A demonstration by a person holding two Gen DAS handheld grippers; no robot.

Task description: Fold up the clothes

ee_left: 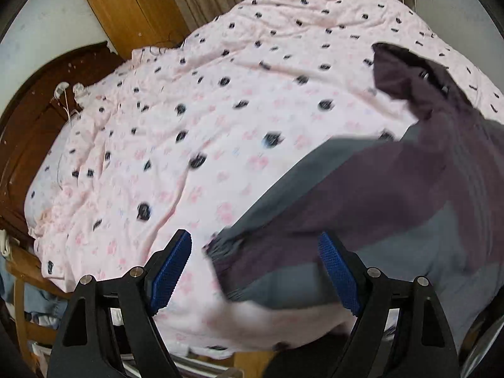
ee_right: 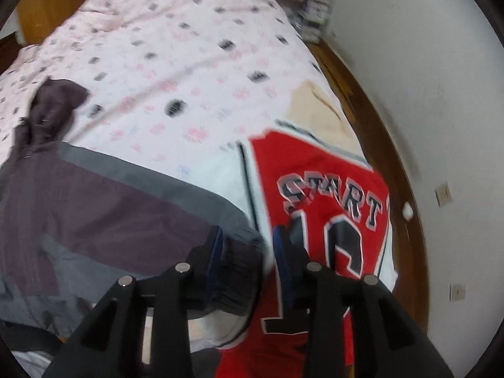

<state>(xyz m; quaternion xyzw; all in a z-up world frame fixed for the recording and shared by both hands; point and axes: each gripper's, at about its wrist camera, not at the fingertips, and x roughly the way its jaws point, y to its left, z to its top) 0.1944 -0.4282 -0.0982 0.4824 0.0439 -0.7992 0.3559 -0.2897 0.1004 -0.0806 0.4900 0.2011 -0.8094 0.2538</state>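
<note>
Fold clothes, status check. The work surface is a bed with a pink printed bedspread.

The purple and grey jacket lies along the near edge of the bed, toward its near left corner in the right wrist view. One sleeve is laid across the body; its ribbed cuff points toward the red jersey. The hood or collar end trails up toward the middle of the bed.

Left gripper: released, jaws standing wide with nothing between them, hovering above the other cuff at the near edge.

Right gripper: jaws partly apart, the cuff lying between them. The left pad looks close against the ribbing, the right pad clear of it. I read this as let go, not clamped, but motion blur limits certainty.

The red jersey sits at the near right corner, flat, printed side up, on a white garment; a beige piece lies beyond it.

Progress, my judgement: the jacket is early in its fold, sleeve brought in, body not yet doubled over. The jersey looks unfolded. Most of the task is left.
</note>
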